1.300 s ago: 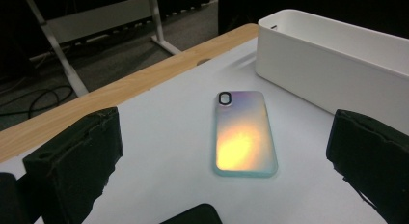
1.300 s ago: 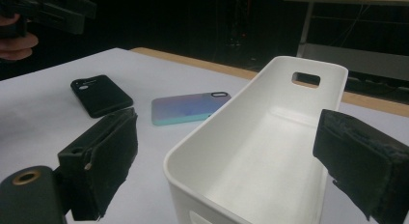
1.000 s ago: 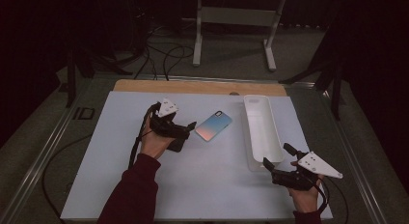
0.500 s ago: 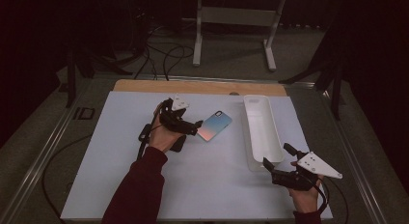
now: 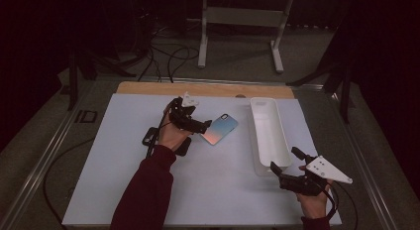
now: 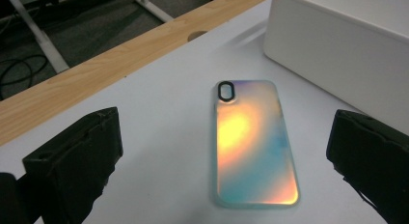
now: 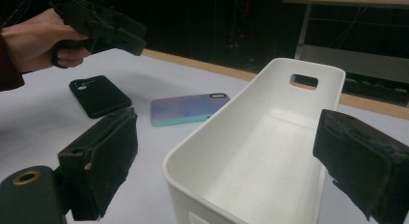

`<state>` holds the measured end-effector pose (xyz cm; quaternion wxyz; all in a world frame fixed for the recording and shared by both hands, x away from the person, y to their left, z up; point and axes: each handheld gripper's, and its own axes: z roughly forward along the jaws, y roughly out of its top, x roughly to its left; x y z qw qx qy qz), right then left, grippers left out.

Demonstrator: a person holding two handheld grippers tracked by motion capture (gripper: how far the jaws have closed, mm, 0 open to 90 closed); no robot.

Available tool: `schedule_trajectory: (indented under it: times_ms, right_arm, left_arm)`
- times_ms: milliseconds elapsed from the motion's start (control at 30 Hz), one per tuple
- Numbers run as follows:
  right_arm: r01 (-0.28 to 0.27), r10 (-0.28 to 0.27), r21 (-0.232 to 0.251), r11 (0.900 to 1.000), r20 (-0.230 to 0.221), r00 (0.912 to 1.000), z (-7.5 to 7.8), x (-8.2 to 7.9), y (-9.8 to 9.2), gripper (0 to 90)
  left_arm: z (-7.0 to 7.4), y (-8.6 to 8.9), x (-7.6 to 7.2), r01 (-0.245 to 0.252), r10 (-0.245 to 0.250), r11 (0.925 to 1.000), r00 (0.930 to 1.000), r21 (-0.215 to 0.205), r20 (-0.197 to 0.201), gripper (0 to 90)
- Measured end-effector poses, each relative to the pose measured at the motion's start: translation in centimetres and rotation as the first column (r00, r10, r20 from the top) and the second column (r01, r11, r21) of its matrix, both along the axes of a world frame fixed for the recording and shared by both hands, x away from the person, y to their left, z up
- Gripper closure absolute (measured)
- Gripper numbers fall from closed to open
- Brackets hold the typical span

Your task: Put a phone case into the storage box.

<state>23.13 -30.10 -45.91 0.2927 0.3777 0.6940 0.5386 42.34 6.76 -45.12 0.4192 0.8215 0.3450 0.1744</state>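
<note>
An iridescent phone case (image 5: 220,129) lies flat on the white table mat, camera hole toward the far edge. My left gripper (image 5: 203,125) hovers open just left of it. In the left gripper view the case (image 6: 251,142) lies between and ahead of the two spread jaws, untouched. A black phone case (image 5: 149,139) lies under my left hand, also seen as the black case (image 7: 99,93). My right gripper (image 5: 285,159) is open at the near end of the white bin (image 5: 267,133), holding nothing. The bin's inside (image 7: 260,137) is bare.
A wooden strip (image 5: 208,89) runs along the table's far edge. The white bin's wall (image 6: 337,45) stands close to the right of the iridescent case. Cables and a metal stand (image 5: 237,22) lie on the floor beyond the table.
My left gripper has moved right and forward to the iridescent case, uncovering the black case behind the hand. The right gripper has stayed put.
</note>
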Motion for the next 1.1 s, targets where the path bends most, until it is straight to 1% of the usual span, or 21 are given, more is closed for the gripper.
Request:
schedule_trajectory:
  times_ms: [100,167,333,500,533,567,733,933,967,1067,1100]
  right_arm:
    - [-0.001,0.001,0.000,1.000,0.000,1.0000,0.0,0.0,0.0,8.3]
    - [-0.001,0.001,0.001,1.000,-0.002,1.0000,0.0,0.0,0.0,8.3]
    - [-0.001,0.001,0.004,1.000,-0.002,1.0000,0.0,0.0,0.0,8.3]
    - [-0.001,0.001,0.004,1.000,-0.001,1.0000,0.0,0.0,0.0,8.3]
    - [-0.001,0.001,0.004,1.000,-0.001,1.0000,0.0,0.0,0.0,8.3]
    - [-0.001,0.001,0.006,1.000,-0.001,1.0000,0.0,0.0,0.0,8.3]
    - [-0.002,0.002,0.010,1.000,0.002,1.0000,0.1,0.0,-0.1,8.3]
    - [-0.003,0.003,0.014,1.000,0.000,1.0000,0.0,0.0,0.0,8.3]
    - [-0.003,0.003,0.013,1.000,0.000,1.0000,0.0,0.0,0.0,8.3]
    - [-0.004,0.004,0.011,1.000,0.000,1.0000,0.0,0.0,0.1,8.3]
    - [-0.004,0.004,0.011,1.000,0.000,1.0000,0.0,0.0,0.1,8.3]
  left_arm:
    - [-0.1,-0.3,0.3,0.000,0.000,1.0000,1.0000,-0.008,-0.004,0.0]
    - [-0.3,-0.7,0.6,0.002,-0.002,0.9999,0.9999,0.011,-0.014,0.0]
    - [-0.9,-1.6,1.0,0.012,-0.010,0.9990,0.9993,0.044,-0.037,0.0]
    - [-1.2,-2.7,1.2,0.024,-0.021,0.9980,0.9986,0.058,-0.048,0.0]
    - [-1.2,-2.7,1.2,0.024,-0.021,0.9980,0.9986,0.058,-0.048,0.0]
    - [-1.5,-3.2,1.3,0.027,-0.023,0.9976,0.9981,0.064,-0.057,0.0]
    - [-2.4,-3.8,1.7,0.028,-0.021,0.9958,0.9961,0.087,-0.085,0.0]
    - [-3.2,-4.3,1.9,0.035,-0.024,0.9943,0.9943,0.101,-0.104,0.0]
    - [-3.6,-4.5,2.0,0.032,-0.019,0.9928,0.9937,0.116,-0.110,0.0]
    - [-4.2,-4.8,2.1,0.030,-0.016,0.9918,0.9928,0.124,-0.119,0.0]
    - [-4.3,-4.9,2.1,0.032,-0.016,0.9901,0.9926,0.137,-0.120,0.0]
